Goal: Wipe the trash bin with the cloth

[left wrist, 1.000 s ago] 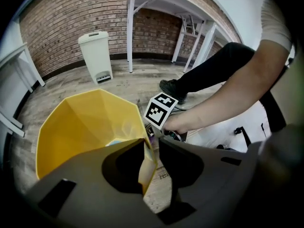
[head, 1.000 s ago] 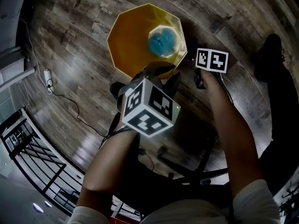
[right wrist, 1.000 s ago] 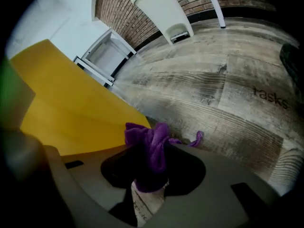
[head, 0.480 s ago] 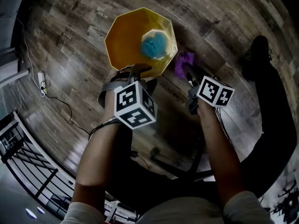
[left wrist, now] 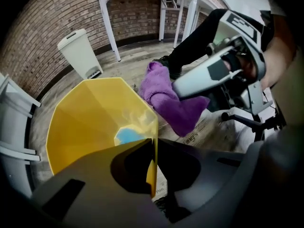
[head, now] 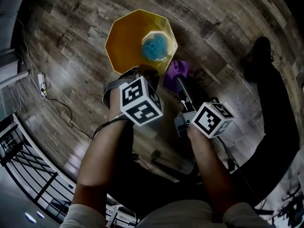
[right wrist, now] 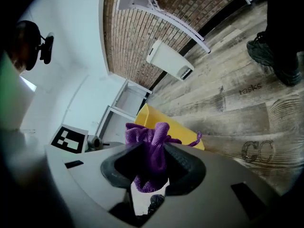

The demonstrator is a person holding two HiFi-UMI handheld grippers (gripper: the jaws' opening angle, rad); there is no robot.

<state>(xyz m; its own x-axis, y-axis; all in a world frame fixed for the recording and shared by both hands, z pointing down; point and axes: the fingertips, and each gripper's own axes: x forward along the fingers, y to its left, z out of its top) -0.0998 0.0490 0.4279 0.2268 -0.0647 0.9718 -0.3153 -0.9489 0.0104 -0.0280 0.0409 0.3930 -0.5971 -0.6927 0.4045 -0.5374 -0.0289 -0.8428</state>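
Observation:
A yellow eight-sided trash bin point(head: 128, 37) with a blue bottom point(head: 155, 46) stands on the wood floor. My left gripper point(head: 138, 73) is at the bin's near rim. In the left gripper view the yellow wall point(left wrist: 85, 127) runs between the jaws of my left gripper point(left wrist: 153, 146), which are closing and pinch it. A purple cloth point(head: 176, 68) hangs bunched just right of the bin, off its outer side. My right gripper point(head: 177, 79) is shut on it. In the right gripper view the cloth point(right wrist: 149, 144) fills the gap of my right gripper point(right wrist: 154, 163), with the bin point(right wrist: 178, 129) behind.
A white pedal bin point(left wrist: 78, 51) stands by the brick wall, next to white table legs point(left wrist: 107, 23). A power strip point(head: 42, 83) and its cable lie at the left. A person's dark shoe and leg point(head: 260, 56) are at the right.
The right gripper has drawn back toward me and the purple cloth now shows beside the bin. The left gripper has settled onto the bin's near rim.

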